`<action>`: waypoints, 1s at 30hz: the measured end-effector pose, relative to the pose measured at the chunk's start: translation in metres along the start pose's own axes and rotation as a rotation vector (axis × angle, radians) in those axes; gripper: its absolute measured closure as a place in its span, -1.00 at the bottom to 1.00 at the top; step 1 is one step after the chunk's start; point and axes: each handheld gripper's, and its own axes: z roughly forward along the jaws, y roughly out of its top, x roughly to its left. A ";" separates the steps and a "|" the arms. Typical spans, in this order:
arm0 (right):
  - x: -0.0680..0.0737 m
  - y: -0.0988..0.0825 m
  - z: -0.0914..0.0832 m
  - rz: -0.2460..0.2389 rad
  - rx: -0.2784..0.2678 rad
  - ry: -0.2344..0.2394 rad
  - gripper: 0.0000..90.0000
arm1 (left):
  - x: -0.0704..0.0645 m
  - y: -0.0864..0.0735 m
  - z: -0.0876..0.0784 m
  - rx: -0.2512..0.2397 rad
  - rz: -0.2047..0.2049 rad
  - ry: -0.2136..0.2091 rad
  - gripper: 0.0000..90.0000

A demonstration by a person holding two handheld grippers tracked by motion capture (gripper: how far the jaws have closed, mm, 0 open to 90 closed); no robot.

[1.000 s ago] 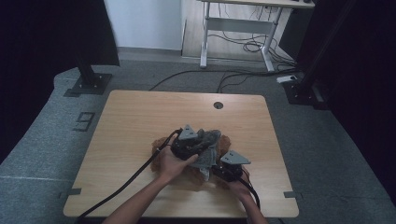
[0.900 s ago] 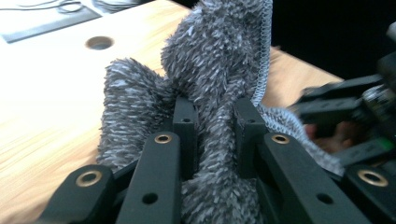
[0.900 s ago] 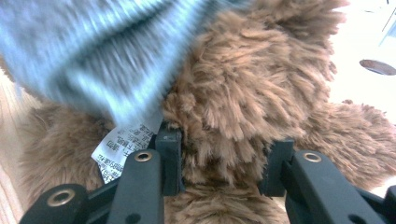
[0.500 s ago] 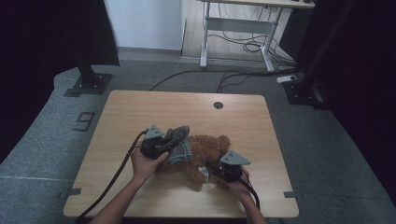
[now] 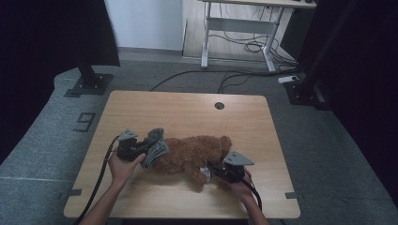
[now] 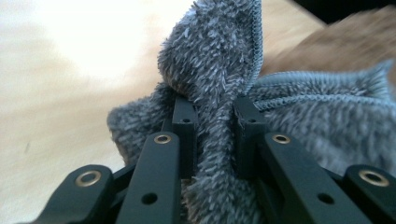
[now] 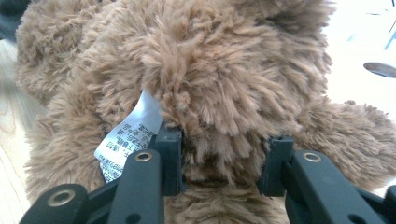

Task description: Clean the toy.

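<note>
Dim high view, dark edges; gripper views blurred, bright glare behind.

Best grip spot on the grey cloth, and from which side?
Probably the bunched fold of the grey cloth at the table's left end, approached level from the left. There the pile stands up in a ridge clear of the teddy bear, where the left gripper already pinches it.
</note>
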 end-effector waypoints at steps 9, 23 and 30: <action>-0.001 0.000 -0.001 0.002 -0.013 0.004 0.34 | 0.012 -0.005 0.000 0.022 -0.039 -0.003 0.66; -0.001 0.000 -0.003 -0.020 -0.014 0.016 0.33 | -0.088 0.083 0.050 0.019 0.137 -0.175 0.64; -0.004 -0.002 -0.004 -0.039 0.006 0.037 0.29 | -0.085 0.065 0.063 0.073 0.129 -0.179 0.65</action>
